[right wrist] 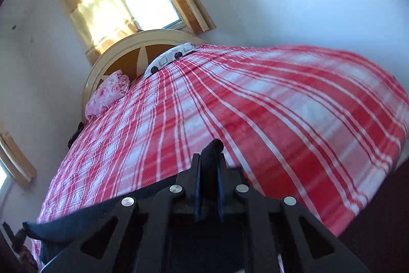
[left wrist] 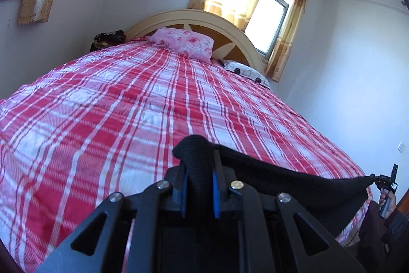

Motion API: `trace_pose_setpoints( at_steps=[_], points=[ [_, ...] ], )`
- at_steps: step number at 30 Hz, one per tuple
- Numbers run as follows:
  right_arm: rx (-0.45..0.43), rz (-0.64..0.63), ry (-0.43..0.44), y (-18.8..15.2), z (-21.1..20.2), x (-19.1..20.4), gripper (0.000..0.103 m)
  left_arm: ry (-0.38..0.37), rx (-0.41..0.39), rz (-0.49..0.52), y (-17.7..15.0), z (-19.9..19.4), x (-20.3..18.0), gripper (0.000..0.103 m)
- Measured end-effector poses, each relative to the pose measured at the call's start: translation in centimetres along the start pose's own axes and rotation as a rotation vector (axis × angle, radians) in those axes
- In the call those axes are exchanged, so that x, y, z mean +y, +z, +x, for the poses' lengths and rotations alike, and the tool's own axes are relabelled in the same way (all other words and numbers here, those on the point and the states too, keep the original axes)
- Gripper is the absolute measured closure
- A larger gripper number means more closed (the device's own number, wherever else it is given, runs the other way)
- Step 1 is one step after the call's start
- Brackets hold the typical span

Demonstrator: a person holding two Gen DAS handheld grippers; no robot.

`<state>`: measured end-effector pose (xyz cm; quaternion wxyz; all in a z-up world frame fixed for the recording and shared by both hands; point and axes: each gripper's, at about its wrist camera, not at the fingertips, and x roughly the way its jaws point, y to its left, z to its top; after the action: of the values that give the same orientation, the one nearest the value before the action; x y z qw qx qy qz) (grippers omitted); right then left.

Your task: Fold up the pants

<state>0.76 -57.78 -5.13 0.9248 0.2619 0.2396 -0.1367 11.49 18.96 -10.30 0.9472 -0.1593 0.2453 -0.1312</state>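
The black pants [left wrist: 288, 175] are held stretched between both grippers above the near end of the bed. My left gripper [left wrist: 198, 157] is shut on one bunched corner of the pants. The cloth runs right to my right gripper [left wrist: 381, 181], seen small at the far right edge. In the right wrist view my right gripper [right wrist: 211, 157] is shut on the other corner, and the pants [right wrist: 84, 219] run left to a pinched end at the lower left. The rest of the pants hangs below, hidden.
The bed [left wrist: 127, 104] has a red and white plaid cover, a pink flowered pillow [left wrist: 184, 42] and a white pillow [left wrist: 245, 71] by the cream headboard [left wrist: 194, 19]. A curtained window [left wrist: 271, 14] is behind. White walls stand on both sides.
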Motion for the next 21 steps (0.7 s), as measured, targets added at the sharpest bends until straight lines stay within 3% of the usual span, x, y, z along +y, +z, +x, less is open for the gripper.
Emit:
trace_pose_setpoints(
  at_steps=[3,6,9,11,15,17,19,21],
  points=[
    [0.03,0.045,-0.009,-1.7,-0.1,-1.9,0.091,0.009,0.041,0.014,-1.8,0.0,0.2,0.085],
    [0.061,0.04,-0.041,-2.8,-0.1,-2.4,0.086,0.022,0.069,-0.01,-3.3,-0.4,0.9,0.073],
    [0.05,0.035,-0.092,-3.5,-1.0,-2.6,0.069,0.037,0.075,-0.021,-4.2,-1.1,1.7,0.059],
    [0.039,0.058,-0.138,-3.8,-1.9,-3.4,0.046,0.048,0.074,-0.027,-4.6,-1.5,2.3,0.053],
    [0.0,0.12,-0.267,-4.0,-4.4,-4.9,0.044,0.041,0.083,-0.034,-5.2,-2.2,3.0,0.053],
    [-0.043,0.101,-0.35,-3.9,-6.2,-3.8,0.044,0.042,0.087,-0.02,-5.3,-2.6,2.7,0.042],
    [-0.084,0.036,-0.337,-3.9,-7.5,-1.1,0.044,0.049,0.083,-0.001,-5.3,-3.2,2.5,0.035],
    [-0.108,-0.066,-0.283,-4.3,-8.5,3.2,0.044,0.06,0.075,0.023,-5.2,-3.9,2.2,0.035]
  ],
)
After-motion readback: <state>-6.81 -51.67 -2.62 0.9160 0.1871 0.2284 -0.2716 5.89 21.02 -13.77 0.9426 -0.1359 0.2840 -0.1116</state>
